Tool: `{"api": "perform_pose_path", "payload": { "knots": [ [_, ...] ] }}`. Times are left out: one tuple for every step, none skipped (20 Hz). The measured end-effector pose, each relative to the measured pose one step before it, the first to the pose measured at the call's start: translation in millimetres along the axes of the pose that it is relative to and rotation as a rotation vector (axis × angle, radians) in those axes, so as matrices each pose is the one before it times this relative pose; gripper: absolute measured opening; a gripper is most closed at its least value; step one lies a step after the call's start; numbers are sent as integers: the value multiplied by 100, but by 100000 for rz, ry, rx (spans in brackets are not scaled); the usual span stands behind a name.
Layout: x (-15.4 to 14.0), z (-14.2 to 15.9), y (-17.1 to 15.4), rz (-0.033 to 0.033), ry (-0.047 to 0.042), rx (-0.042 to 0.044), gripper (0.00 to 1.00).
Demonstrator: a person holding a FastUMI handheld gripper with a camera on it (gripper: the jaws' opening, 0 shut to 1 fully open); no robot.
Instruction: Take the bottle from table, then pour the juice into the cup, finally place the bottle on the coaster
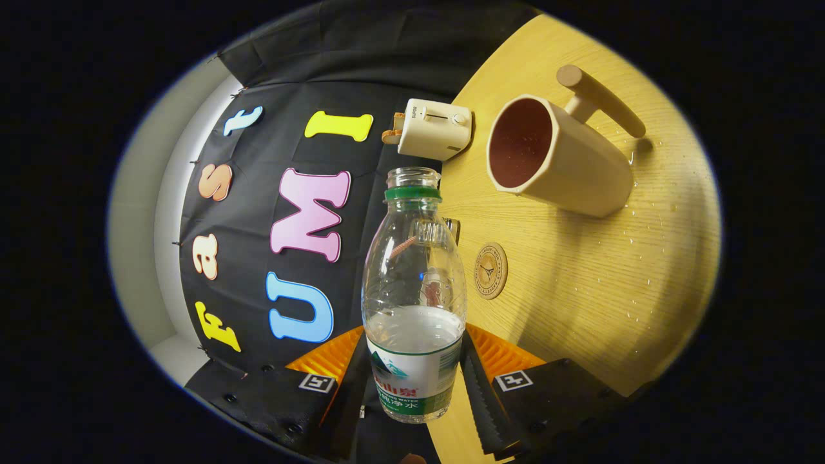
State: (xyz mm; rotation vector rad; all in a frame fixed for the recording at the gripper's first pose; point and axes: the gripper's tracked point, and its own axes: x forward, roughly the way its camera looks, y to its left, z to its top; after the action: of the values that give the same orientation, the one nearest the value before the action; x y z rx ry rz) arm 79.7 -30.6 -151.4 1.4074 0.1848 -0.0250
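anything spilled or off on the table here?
Yes: water droplets are scattered on the table around and below the cup, a small spill. The open bottle, clamped in the gripper, is roughly a third full. The coaster looks dry.

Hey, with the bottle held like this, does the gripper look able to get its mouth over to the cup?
Probably yes. The gripper is shut on the open bottle, and the cup stands beyond it on the table, with only bare wood and the flat coaster between.
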Motion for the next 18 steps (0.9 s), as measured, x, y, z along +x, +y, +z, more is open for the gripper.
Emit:
{"api": "perform_pose_path", "payload": {
  "knots": [
    [20, 126, 12, 137, -427, 1181, 74],
    [22, 155, -8, 64, -190, 1629, 74],
    [9, 98, -32, -56, -264, 1812, 74],
    [155, -44, -149, -284, -118, 1872, 74],
    [-43, 25, -52, -389, -91, 1587, 74],
    [-1, 121, -68, -135, -279, 1391, 74],
    [-51, 113, 19, -62, -282, 1525, 74],
    [-27, 106, -40, -52, -265, 1314, 74],
    [-60, 116, -5, -128, -421, 1535, 74],
    [-5, 173, -33, -132, -436, 1545, 74],
    [11, 117, -7, 52, -531, 1411, 74],
    [32, 134, -22, -101, -339, 1177, 74],
    [18, 54, -11, -100, -128, 914, 74],
    [14, -5, -41, -176, 202, 616, 74],
    [-16, -50, 51, -94, 225, 347, 74],
    [84, -97, -55, -59, 433, 536, 74],
    [-8, -68, 84, 36, 317, 583, 74],
    [50, -20, 31, 34, 251, 812, 74]
  ]
}}
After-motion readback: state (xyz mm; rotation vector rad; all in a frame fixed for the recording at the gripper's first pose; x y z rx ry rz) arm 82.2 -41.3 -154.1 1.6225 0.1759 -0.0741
